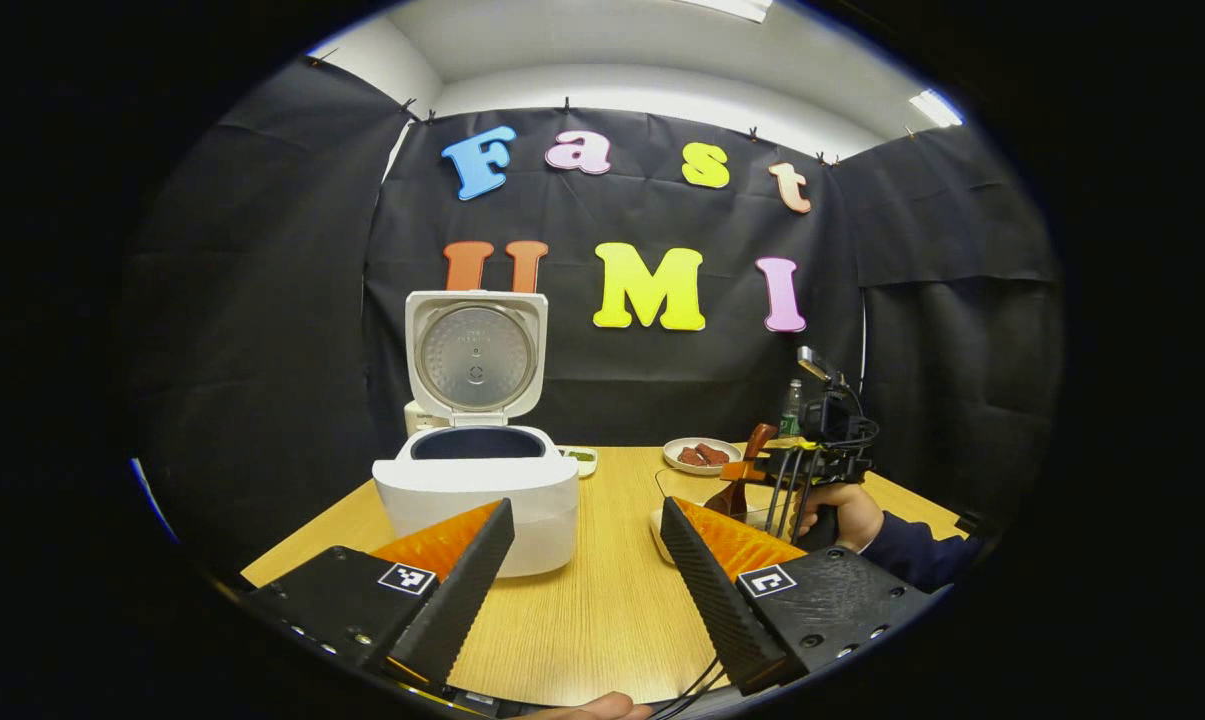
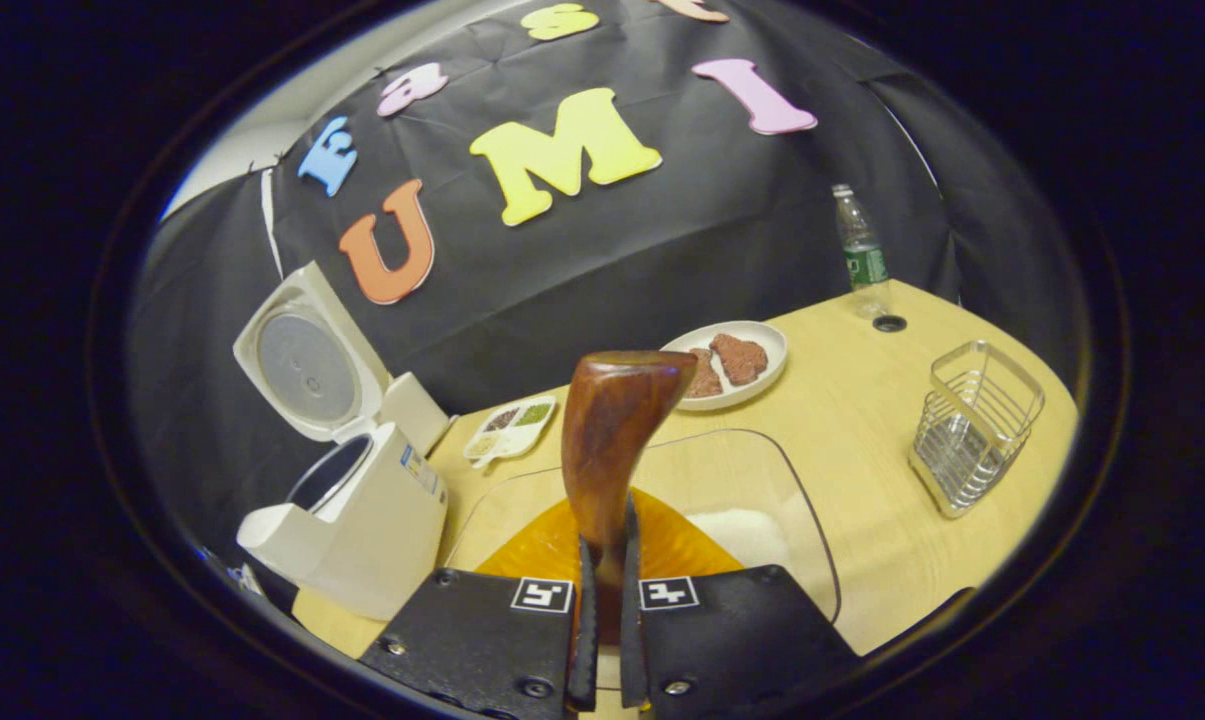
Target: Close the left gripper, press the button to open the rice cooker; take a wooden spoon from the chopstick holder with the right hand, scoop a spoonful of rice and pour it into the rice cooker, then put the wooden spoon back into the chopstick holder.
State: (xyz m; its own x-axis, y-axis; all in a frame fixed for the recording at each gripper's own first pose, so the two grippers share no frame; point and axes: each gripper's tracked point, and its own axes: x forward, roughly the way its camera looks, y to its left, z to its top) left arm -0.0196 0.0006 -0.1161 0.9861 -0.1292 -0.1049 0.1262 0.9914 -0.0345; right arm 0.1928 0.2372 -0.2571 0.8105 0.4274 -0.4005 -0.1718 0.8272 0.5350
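The rice cooker (image 2: 347,520) stands lid-up, its dark pot unfilled so far as I can see. My left gripper (image 1: 587,580) hangs open. My right gripper (image 2: 602,620) clamps the wooden spoon (image 2: 617,430) above the clear rice container (image 2: 762,480). The wire chopstick holder (image 2: 977,425) holds nothing.

Black cloth (image 1: 662,380) hangs as the booth's wall on the far side and wraps round to left and right, pinned along its top edge with small clips. Above it runs a pale wall (image 1: 602,95) and a white ceiling with a bright light panel (image 1: 937,108) at the upper right. In front stands the light wood-grain surface (image 1: 602,600), its far edge meeting the cloth.
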